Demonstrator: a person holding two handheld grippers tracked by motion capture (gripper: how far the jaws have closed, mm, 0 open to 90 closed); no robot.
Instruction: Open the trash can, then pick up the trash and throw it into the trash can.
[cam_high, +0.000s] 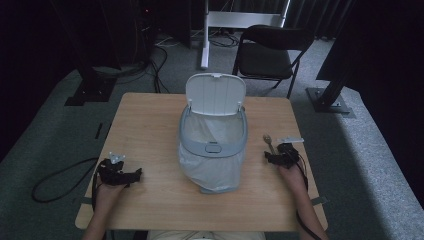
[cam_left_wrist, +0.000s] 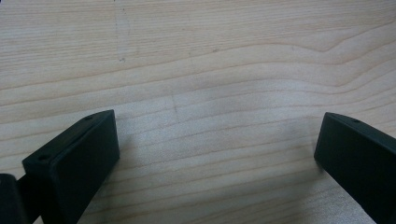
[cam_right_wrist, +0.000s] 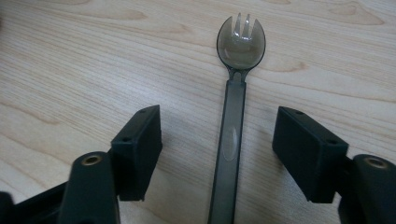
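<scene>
Spork lies flat on the table at your right, right of the bin. Its long axis runs straight away from you, tined head at the far end, handle toward your right gripper. Jaws there are spread, one either side of the handle, not touching it. Your left gripper rests at the table's left, jaws spread wide over bare wood.

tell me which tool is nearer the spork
Right. The right tool is open with the spork lying on the table between its jaws, untouched. The left tool sits across the table, beyond the bin.
</scene>
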